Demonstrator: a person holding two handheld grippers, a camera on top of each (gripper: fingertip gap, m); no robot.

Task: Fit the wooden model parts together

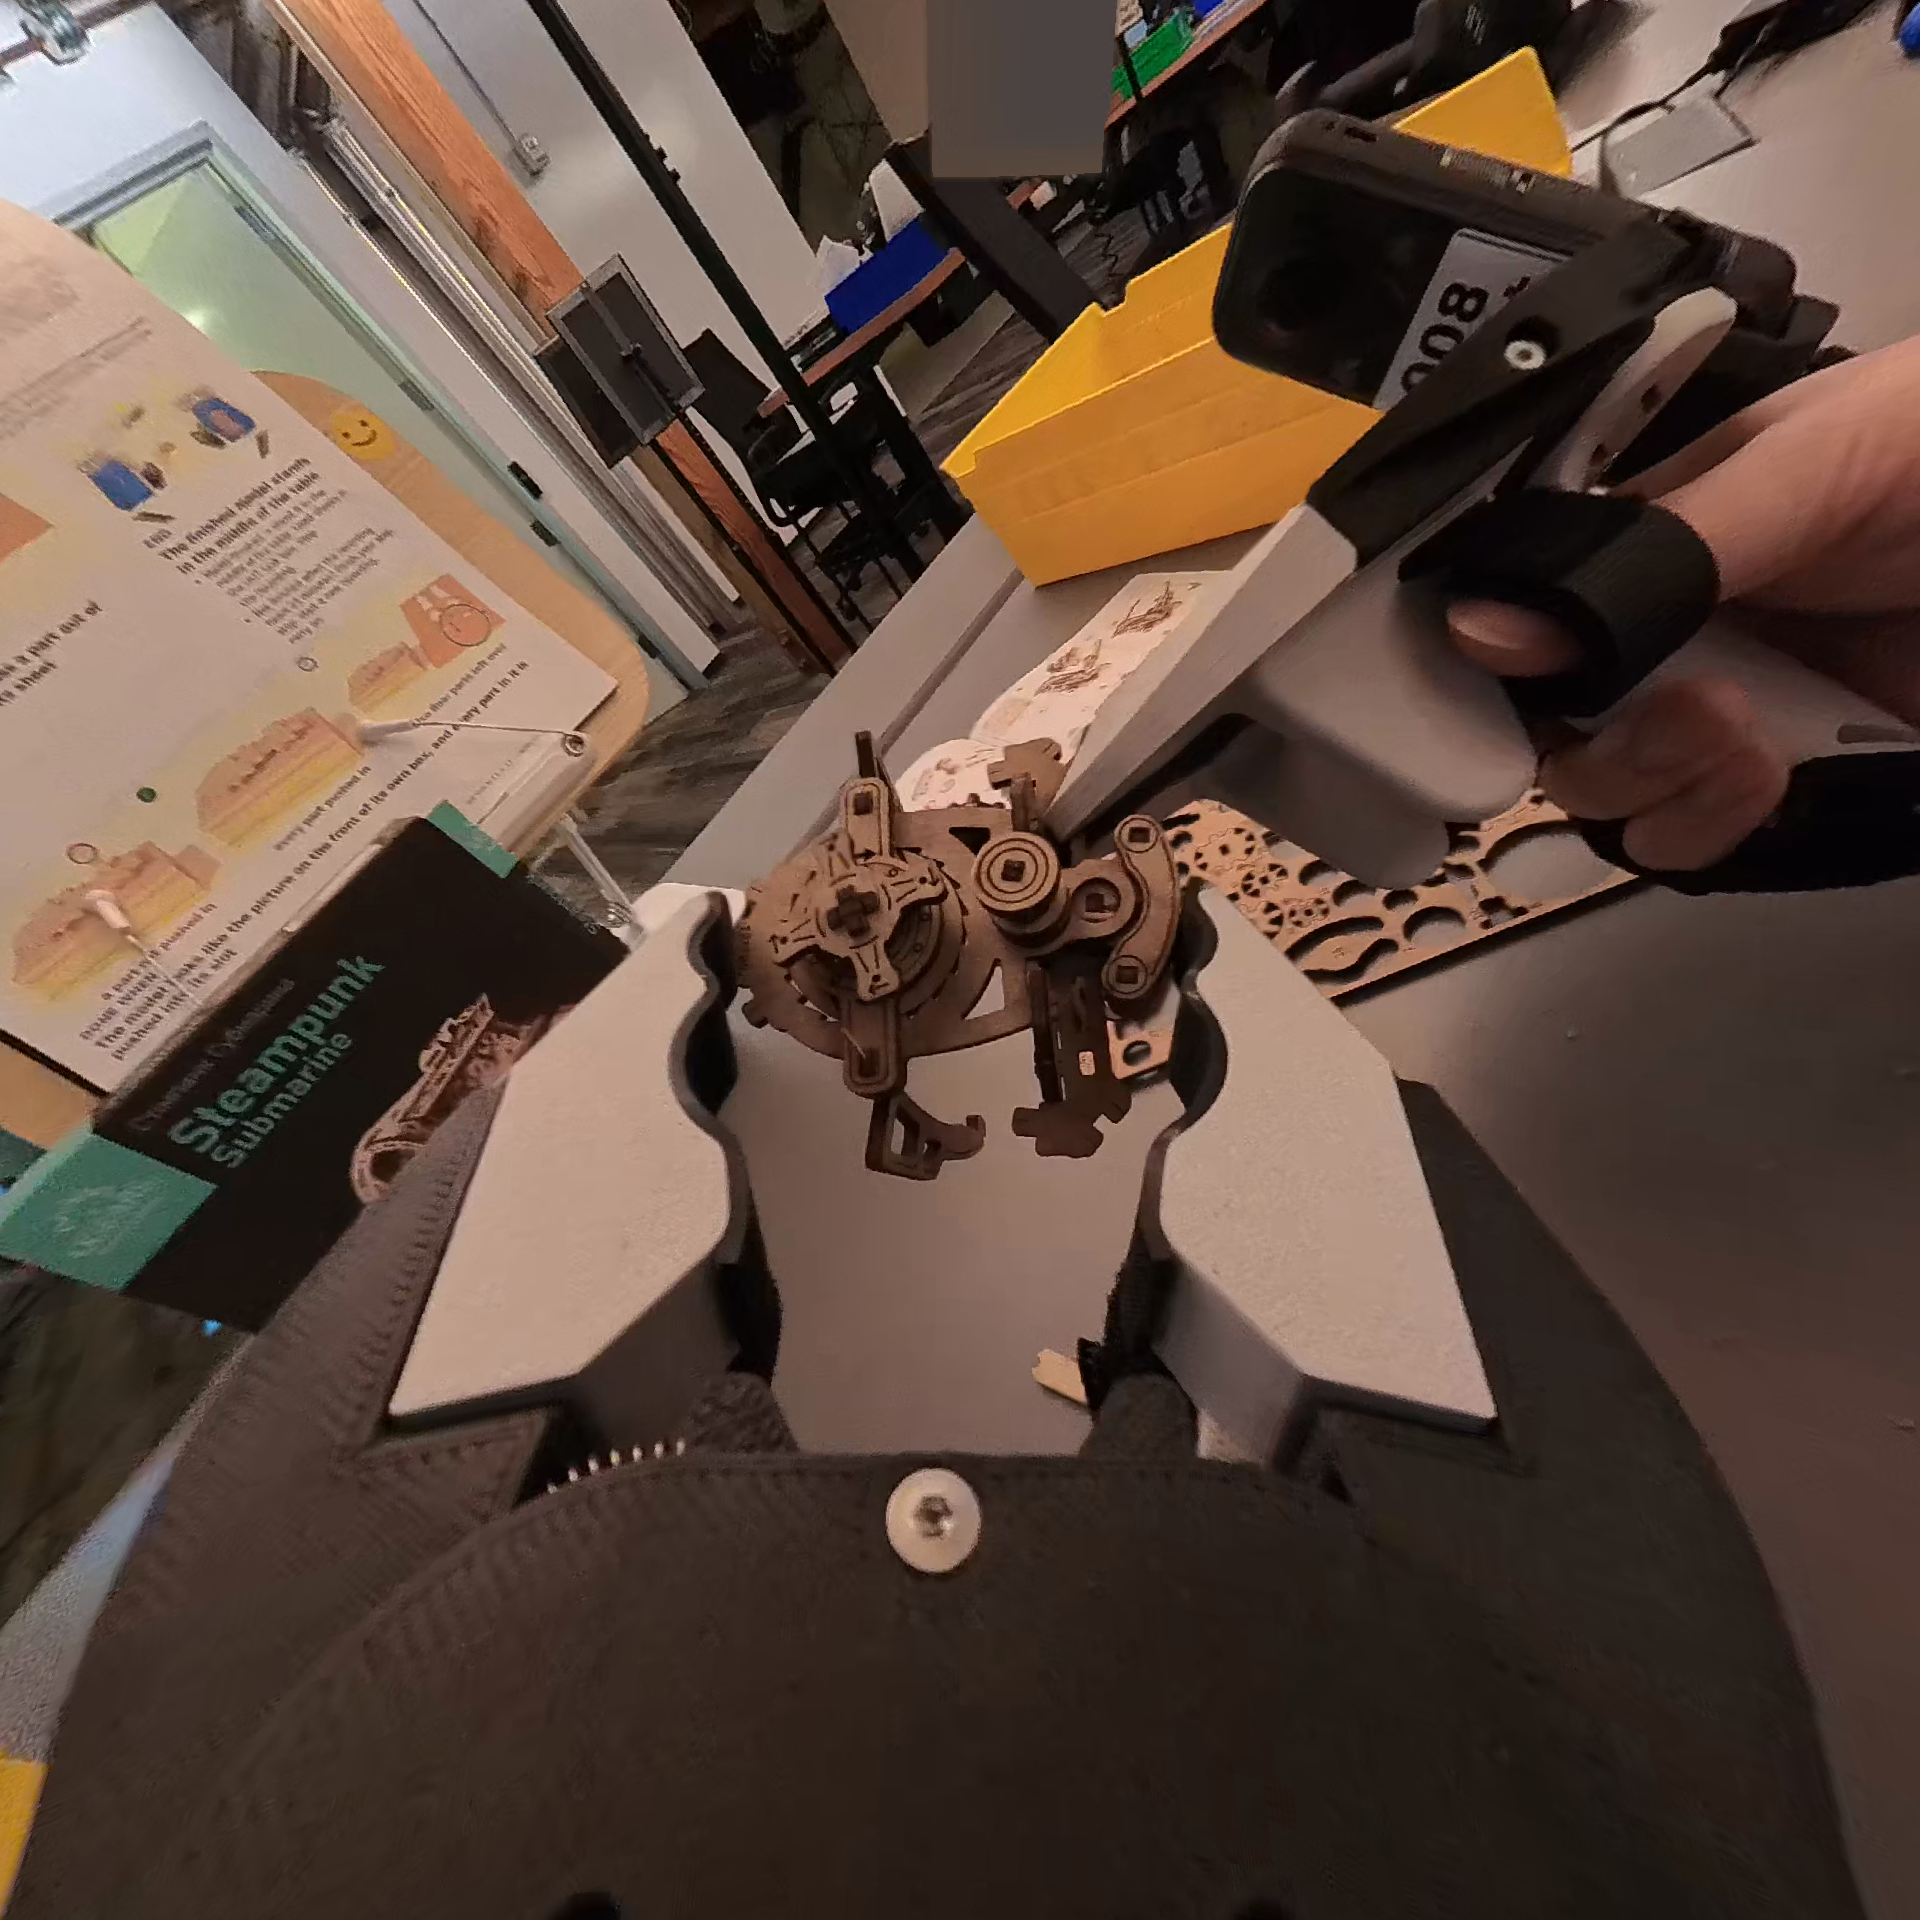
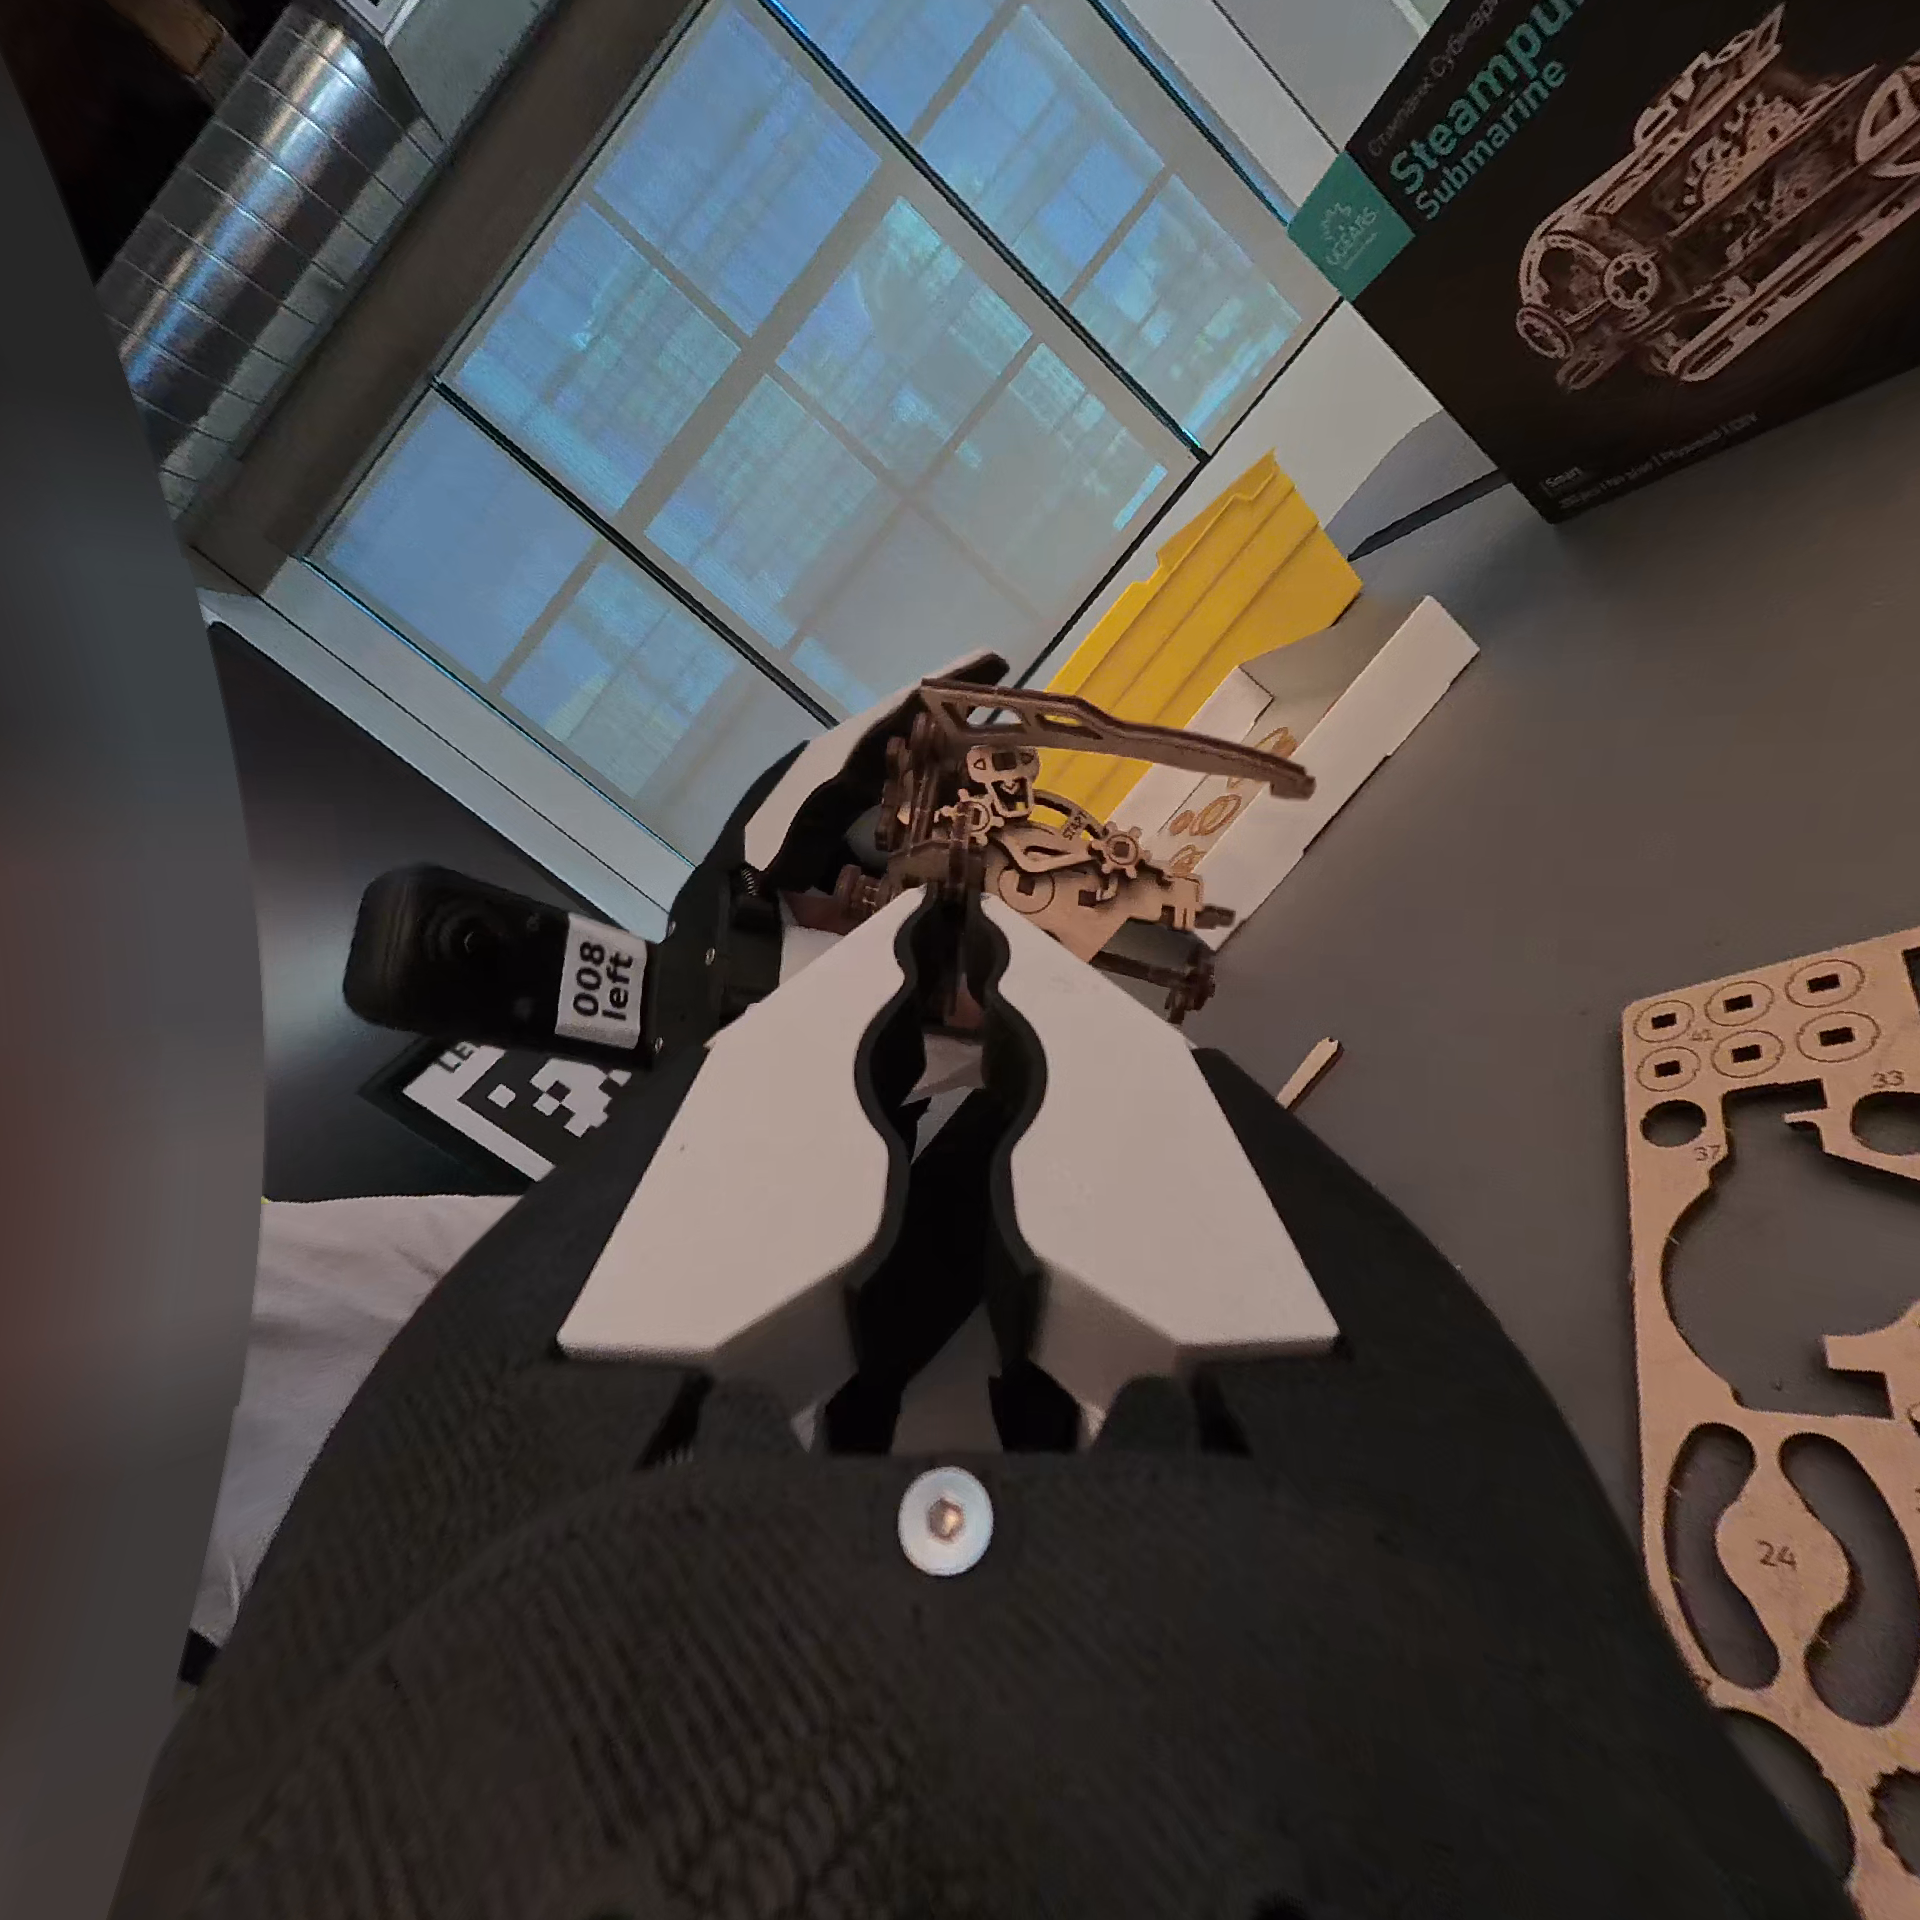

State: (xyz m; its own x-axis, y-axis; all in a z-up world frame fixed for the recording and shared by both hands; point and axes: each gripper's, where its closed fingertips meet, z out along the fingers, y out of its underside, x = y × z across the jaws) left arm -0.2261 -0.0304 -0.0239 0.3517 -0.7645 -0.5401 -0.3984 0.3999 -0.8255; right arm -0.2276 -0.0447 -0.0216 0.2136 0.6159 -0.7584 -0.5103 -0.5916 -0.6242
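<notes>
In the left wrist view, the left gripper clasps the wooden model at the centre of the frame, its two grey fingers pressed against the model's sides above the grey table. The right gripper comes in from the upper right, held by a hand in a black fingerless glove, its tip meeting the model's upper edge.

In the right wrist view, the right gripper's jaws are nearly closed, pinching a thin edge of the model at centre frame.

A dark product box with teal trim and printed lettering stands at lower left of the left view. Behind it leans a printed instruction sheet. A yellow bin sits at upper right, and a punched-out plywood sheet with small numbers lies at right of the right view. Both grippers' cameras carry white printed labels.
</notes>
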